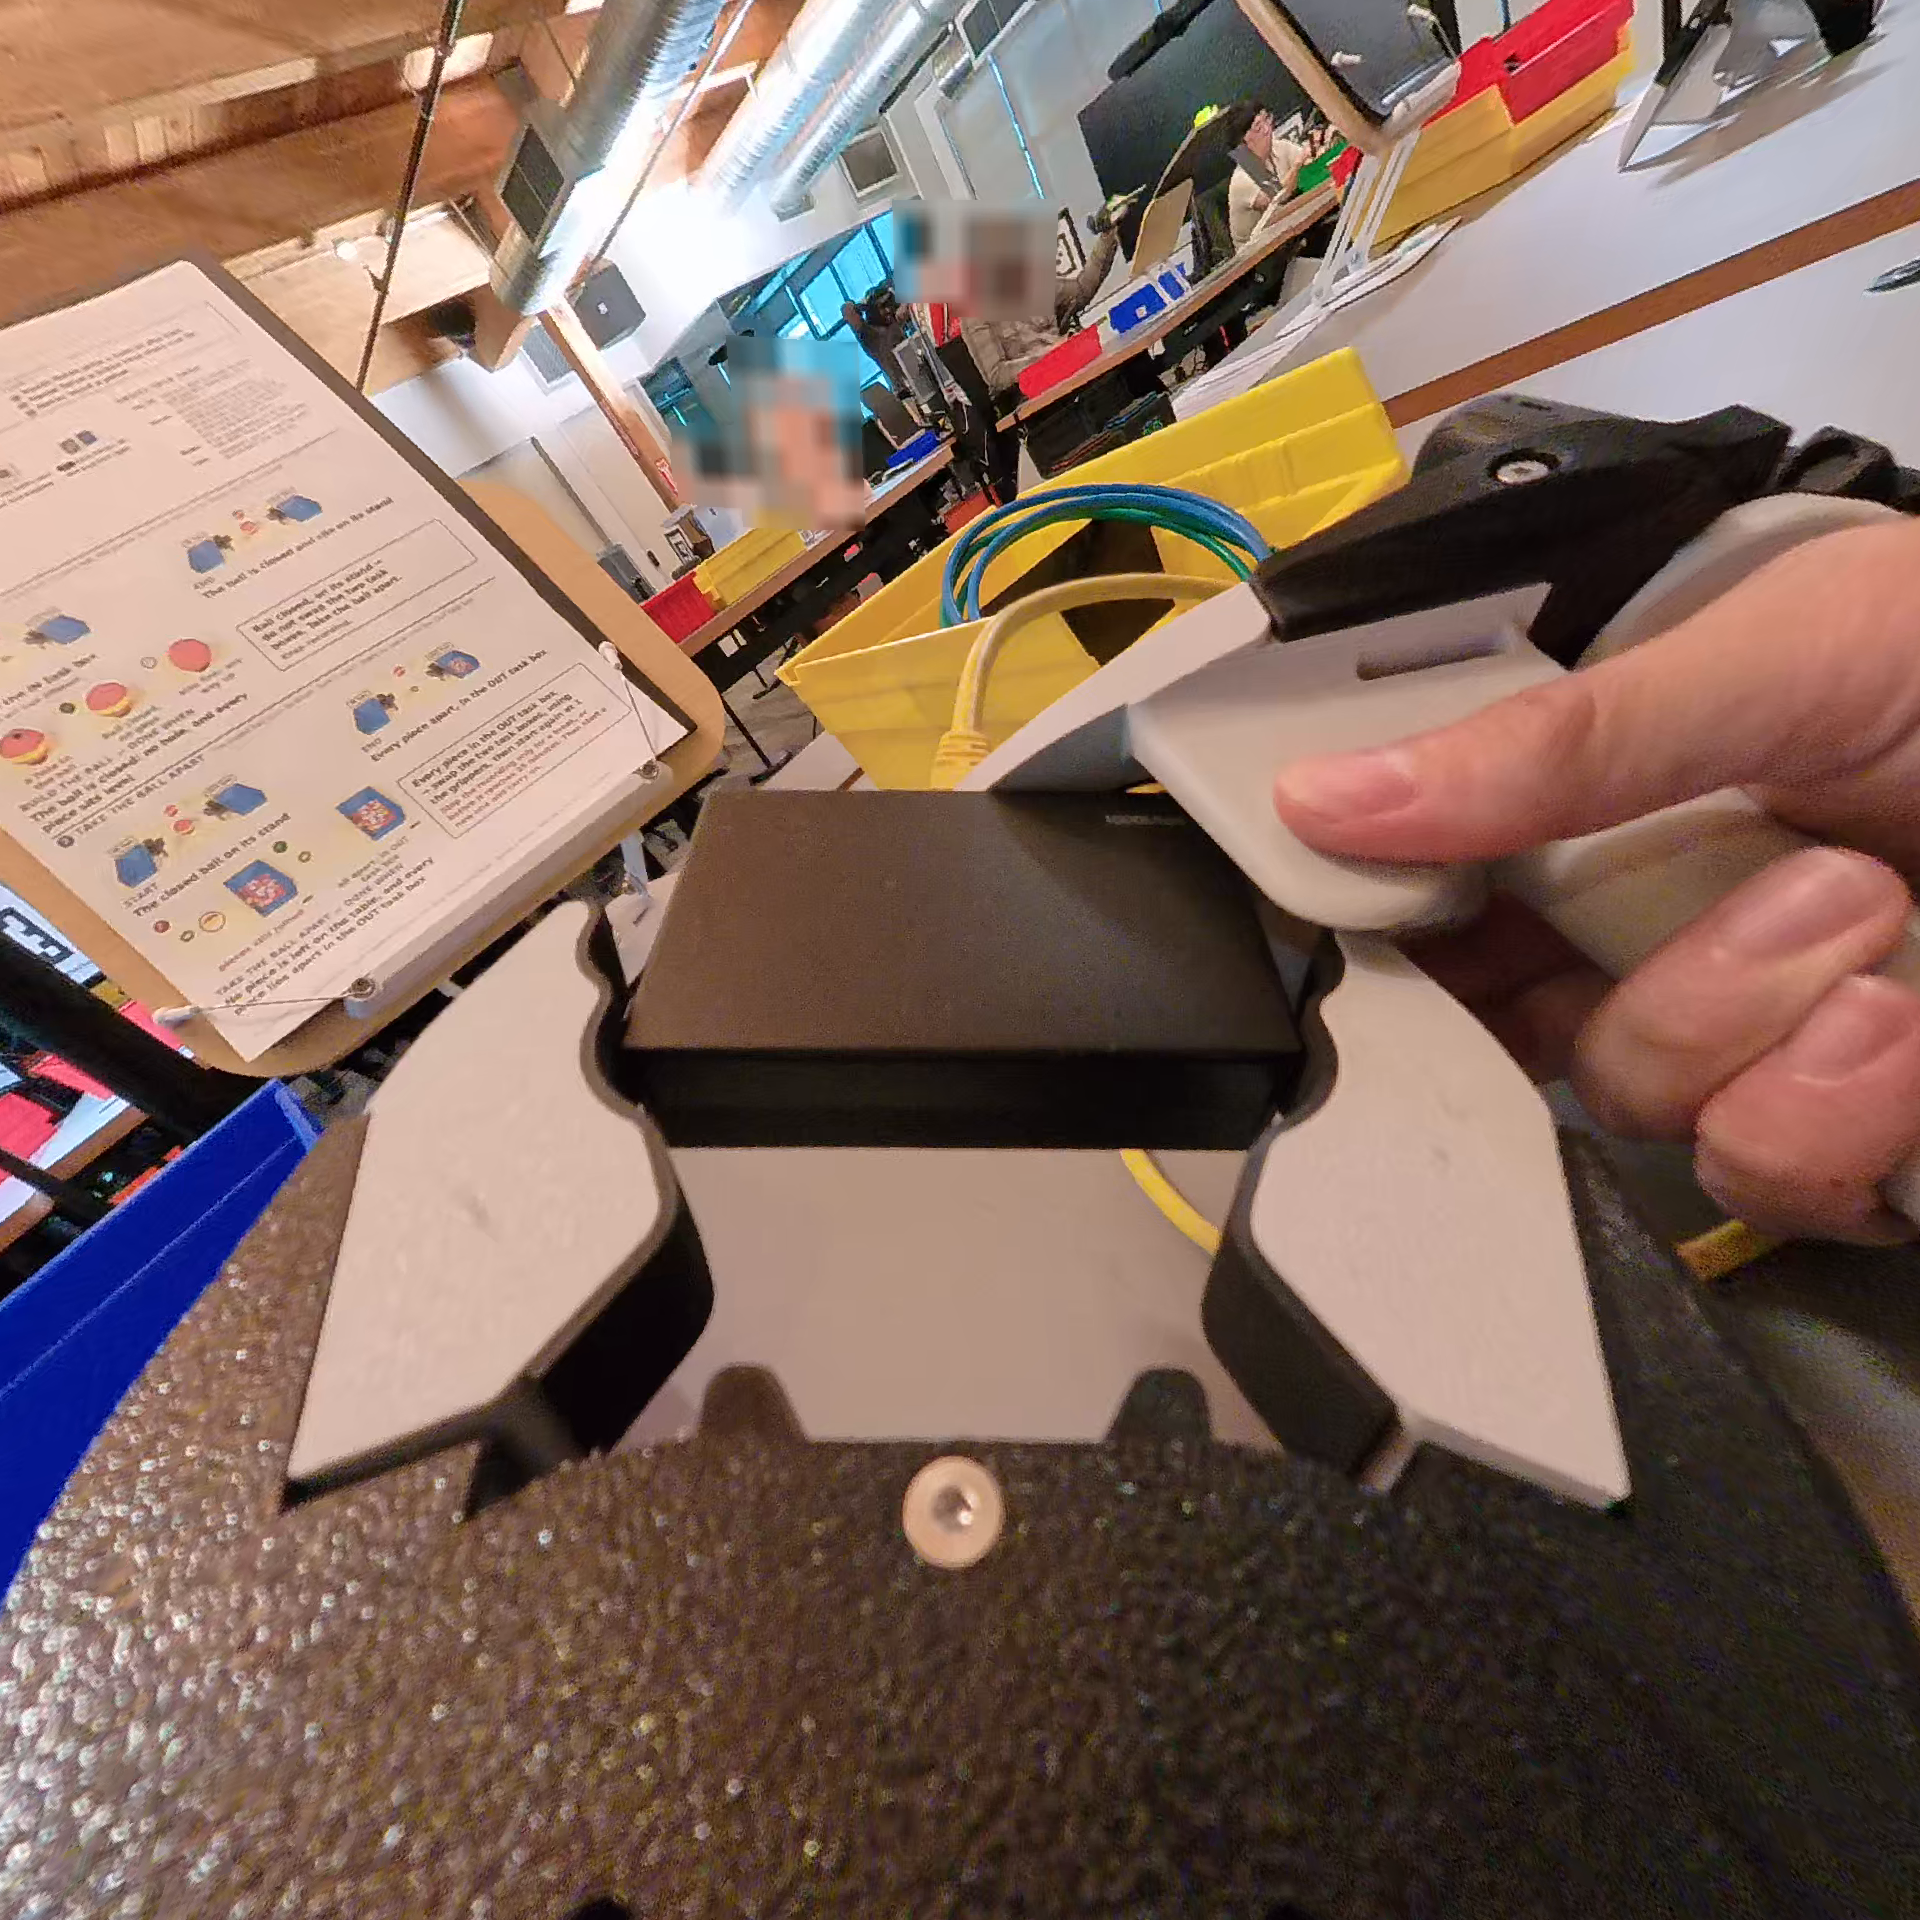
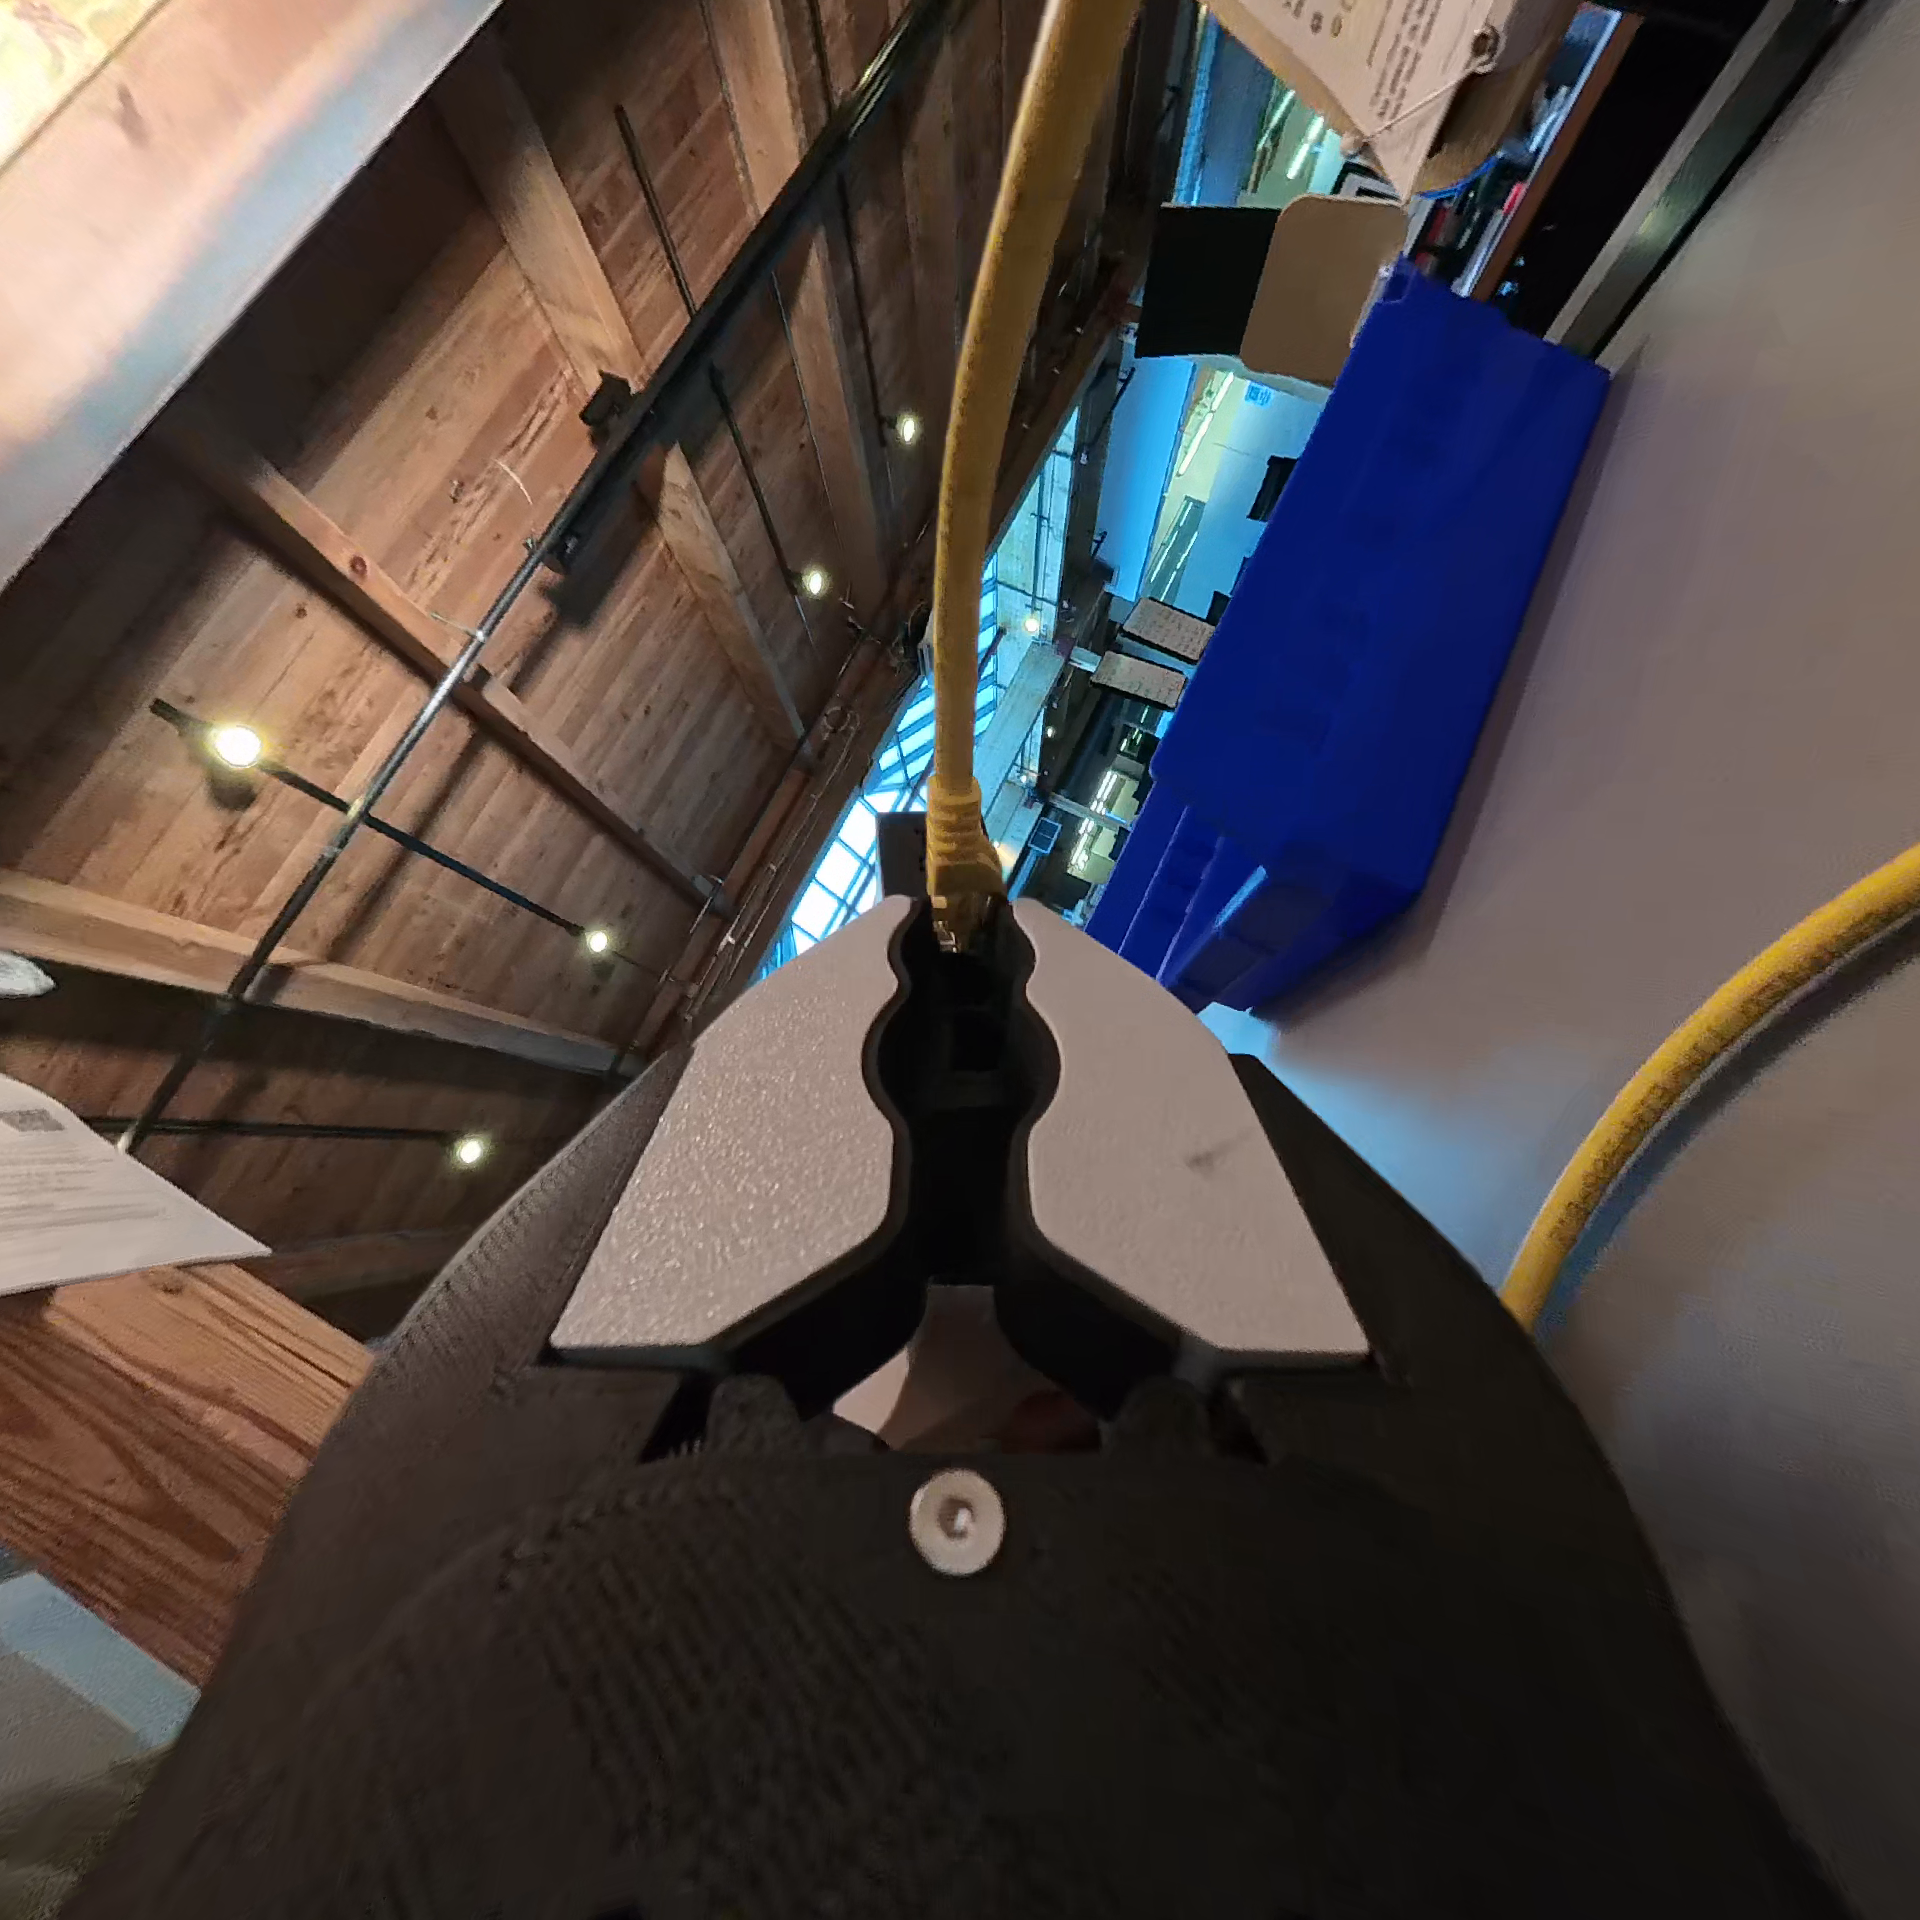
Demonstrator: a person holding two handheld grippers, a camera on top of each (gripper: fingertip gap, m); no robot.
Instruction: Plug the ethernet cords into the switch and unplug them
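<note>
My left gripper (image 1: 956, 971) is shut on the black switch (image 1: 935, 894) and clasps its near end between both fingers. The switch's ports are hidden on the far side. My right gripper (image 2: 964, 920) is shut on the plug of a yellow ethernet cord (image 2: 961, 831), and the cord runs away from the tips. In the left wrist view the right gripper (image 1: 1091, 748), held by a hand (image 1: 1714, 935), is at the switch's far right edge, with the yellow plug (image 1: 951, 753) just behind that edge. I cannot tell whether the plug sits in a port.
A yellow bin (image 1: 883, 675) behind the switch holds blue and green cords (image 1: 1039, 509). A blue bin (image 1: 104, 1299) stands at the near left and shows in the right wrist view (image 2: 1403, 623). An instruction sheet on a board (image 1: 312, 644) stands left. Yellow cord (image 1: 1174, 1205) runs under the switch.
</note>
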